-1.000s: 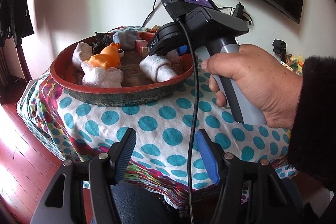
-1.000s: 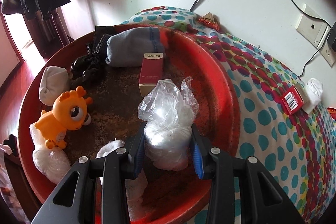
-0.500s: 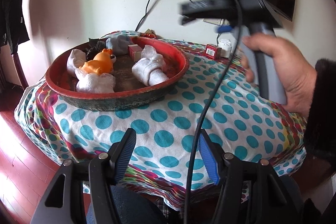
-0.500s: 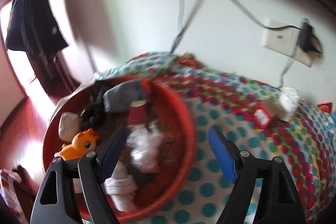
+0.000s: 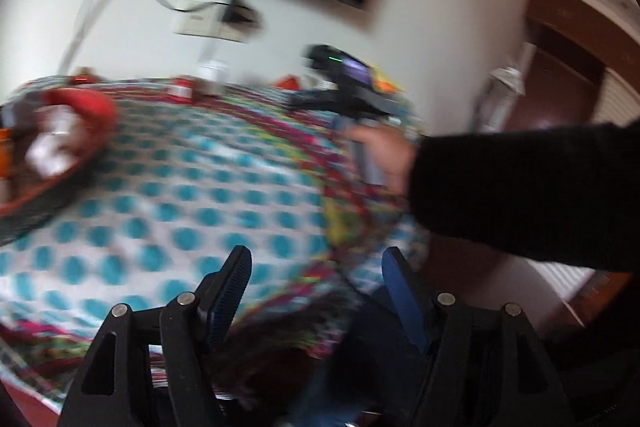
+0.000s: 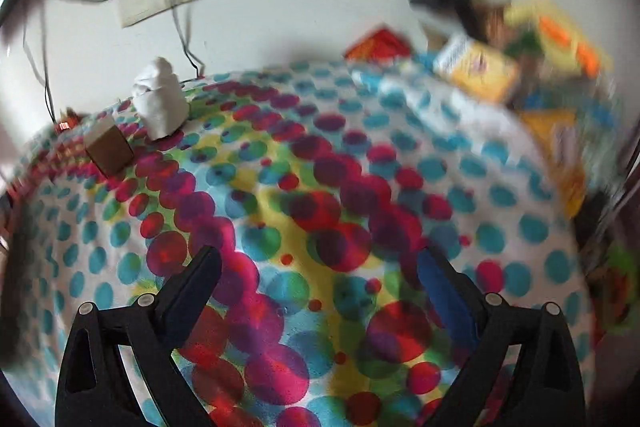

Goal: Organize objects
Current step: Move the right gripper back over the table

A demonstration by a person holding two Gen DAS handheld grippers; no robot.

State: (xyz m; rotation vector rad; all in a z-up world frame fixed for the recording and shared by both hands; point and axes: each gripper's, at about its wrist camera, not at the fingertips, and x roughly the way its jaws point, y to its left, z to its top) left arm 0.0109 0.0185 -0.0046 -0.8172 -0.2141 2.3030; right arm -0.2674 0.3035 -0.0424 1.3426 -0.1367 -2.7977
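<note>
The right claw (image 6: 320, 279) is spread wide and still widening, with nothing between its jaws, only the spotted cloth (image 6: 328, 195) of the tabletop below. Beyond it, far left, a white wrapped bundle (image 6: 160, 99) stands just beside a small brown box (image 6: 109, 147), both near the wall. At the far right lies a blurred heap of yellow and orange packets (image 6: 480, 67).

The left claw (image 5: 316, 291) is also spread and opening, empty, over the near edge of the tabletop. To its left the red basin (image 5: 90, 111) holds white bundles (image 5: 52, 147); its other contents are too blurred to tell. To the right, a hand (image 5: 386, 151) in a dark sleeve (image 5: 520, 191) grips the other tool's handle.
</note>
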